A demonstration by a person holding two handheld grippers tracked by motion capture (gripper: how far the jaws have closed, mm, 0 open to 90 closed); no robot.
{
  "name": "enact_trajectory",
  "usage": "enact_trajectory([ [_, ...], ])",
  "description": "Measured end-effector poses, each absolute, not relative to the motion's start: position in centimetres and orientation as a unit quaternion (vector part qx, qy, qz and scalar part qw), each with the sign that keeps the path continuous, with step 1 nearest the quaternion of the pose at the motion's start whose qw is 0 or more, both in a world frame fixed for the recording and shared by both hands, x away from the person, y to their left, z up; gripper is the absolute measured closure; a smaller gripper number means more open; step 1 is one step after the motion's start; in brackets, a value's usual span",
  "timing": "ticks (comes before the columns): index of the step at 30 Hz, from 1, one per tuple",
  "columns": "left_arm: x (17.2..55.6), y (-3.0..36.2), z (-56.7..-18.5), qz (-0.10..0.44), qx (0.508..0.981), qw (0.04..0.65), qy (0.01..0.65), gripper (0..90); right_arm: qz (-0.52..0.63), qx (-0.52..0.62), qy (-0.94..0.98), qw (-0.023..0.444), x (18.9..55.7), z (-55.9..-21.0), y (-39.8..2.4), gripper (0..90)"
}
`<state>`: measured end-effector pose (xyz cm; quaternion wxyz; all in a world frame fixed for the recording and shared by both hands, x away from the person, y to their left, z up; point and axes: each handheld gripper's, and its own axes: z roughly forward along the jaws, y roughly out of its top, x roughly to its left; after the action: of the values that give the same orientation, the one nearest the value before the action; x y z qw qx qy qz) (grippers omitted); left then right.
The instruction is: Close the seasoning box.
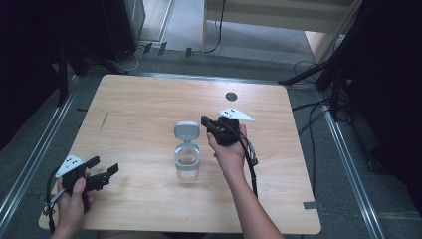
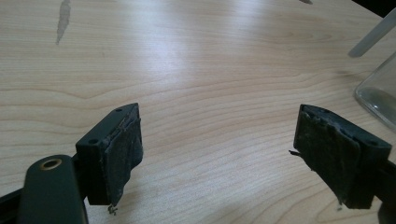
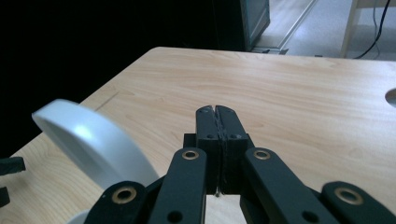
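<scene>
I'm looking at a light wooden table [image 1: 144, 109] with rounded corners. A clear jar [image 1: 187, 164] stands on it just right of centre, toward my side, its grey hinged lid [image 1: 186, 131] flipped open and tilted back. There's a round dark hole [image 1: 231, 96] in the top near the far edge, and a thin dark streak [image 1: 103, 121] on the left part. The table stands on grey floor [image 1: 348, 199].

A pale wooden tabletop [image 1: 149, 109] with a dark round hole [image 1: 231, 96] near its far edge stood on grey floor [image 1: 189, 30], black cables [image 1: 308, 107] trailing at the right and dark stands [image 1: 74, 55] far left.
</scene>
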<state>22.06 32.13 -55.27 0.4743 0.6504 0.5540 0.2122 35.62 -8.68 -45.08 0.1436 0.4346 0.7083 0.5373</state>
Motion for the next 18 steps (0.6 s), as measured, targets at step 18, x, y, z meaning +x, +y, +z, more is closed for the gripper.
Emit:
enact_trajectory([
  [18,22.2,32.2,-55.3,0.202,0.653,0.475,0.554,15.5,0.544,0.393,0.725,0.156,32.5,-45.1,-10.4,83.0],
])
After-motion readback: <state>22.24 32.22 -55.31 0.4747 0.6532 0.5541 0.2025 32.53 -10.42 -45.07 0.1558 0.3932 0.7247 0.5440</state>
